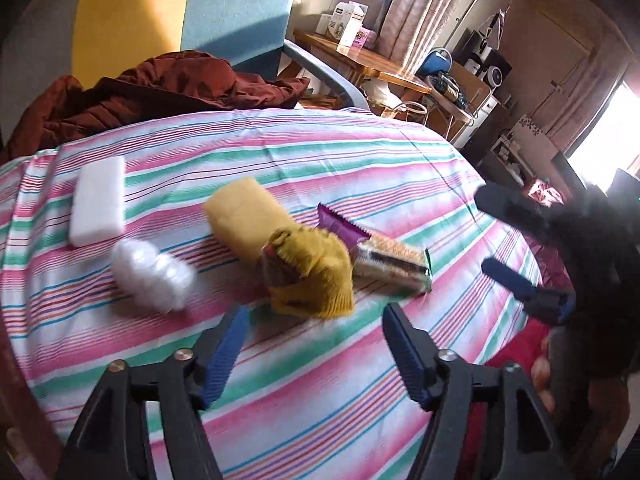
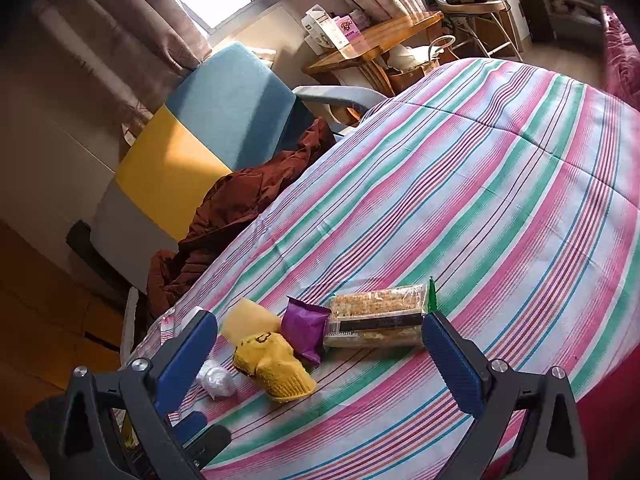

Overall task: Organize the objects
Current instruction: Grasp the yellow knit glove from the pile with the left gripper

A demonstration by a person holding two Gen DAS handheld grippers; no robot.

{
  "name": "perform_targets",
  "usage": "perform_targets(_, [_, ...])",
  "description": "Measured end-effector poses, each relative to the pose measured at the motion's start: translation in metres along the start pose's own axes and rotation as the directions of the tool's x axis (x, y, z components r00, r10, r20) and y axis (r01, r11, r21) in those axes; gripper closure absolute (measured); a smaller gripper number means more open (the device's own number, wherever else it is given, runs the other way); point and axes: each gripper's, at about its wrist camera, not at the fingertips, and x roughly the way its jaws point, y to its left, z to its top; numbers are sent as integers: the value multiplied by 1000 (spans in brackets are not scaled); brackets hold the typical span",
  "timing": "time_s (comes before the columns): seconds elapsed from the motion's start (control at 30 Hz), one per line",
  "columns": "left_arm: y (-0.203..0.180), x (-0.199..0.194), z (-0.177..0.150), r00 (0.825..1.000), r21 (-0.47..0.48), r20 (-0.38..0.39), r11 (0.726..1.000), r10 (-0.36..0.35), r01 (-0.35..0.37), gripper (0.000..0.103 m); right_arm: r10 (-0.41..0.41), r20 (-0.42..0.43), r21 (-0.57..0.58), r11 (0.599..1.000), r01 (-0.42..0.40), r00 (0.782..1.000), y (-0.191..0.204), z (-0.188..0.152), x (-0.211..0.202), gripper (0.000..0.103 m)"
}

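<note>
Both grippers, left and right, gape wide and hold nothing. I judge this the approach step: the yellow sock lies at 12 o'clock just beyond my left fingertips, touching the sponge and cracker pack. Next move calls for easing forward and closing on the sock alone.

Both the left gripper and right gripper hover with jaws spread wide, holding nothing.

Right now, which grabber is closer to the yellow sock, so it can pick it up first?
Probably the left gripper. Its open jaws sit just in front of the yellow sock, almost lined up with it. The right gripper is open too, but the sock lies off toward its left finger, beside the cracker pack.
</note>
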Motion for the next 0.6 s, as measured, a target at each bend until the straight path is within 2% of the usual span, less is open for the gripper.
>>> perform_targets(0.13, [-2, 28, 13, 1000, -30, -18, 1000, 6, -7, 20, 8, -8, 12, 1000, -8, 1000, -2, 1, 2, 0])
perform_targets(0.23, [0, 51, 18, 997, -44, -49, 997, 55, -57, 20, 5, -12, 28, 1000, -5, 1000, -5, 1, 4, 0])
perform_targets(0.27, [2, 56, 18, 996, -47, -62, 997, 62, -65, 24, 4, -14, 30, 1000, -4, 1000, -6, 2, 5, 0])
perform_targets(0.33, [6, 62, 14, 994, -51, -84, 996, 64, -68, 50, 1, -15, 34, 999, 0, 1000, -7, 2, 6, 0])
perform_targets(0.37, [6, 59, 11, 995, -40, -79, 997, 62, -65, 59, -3, -17, 34, 999, 3, 1000, -8, 2, 6, 0])
perform_targets(0.47, [2, 41, -3, 998, 24, -41, 998, 54, -53, 64, -13, -18, 41, 999, 13, 1000, -10, 3, 7, 0])
perform_targets(0.6, [6, 4, -27, 999, 36, -15, 999, 34, -33, 65, -28, -21, 46, 999, 29, 999, -12, 2, 8, 0])
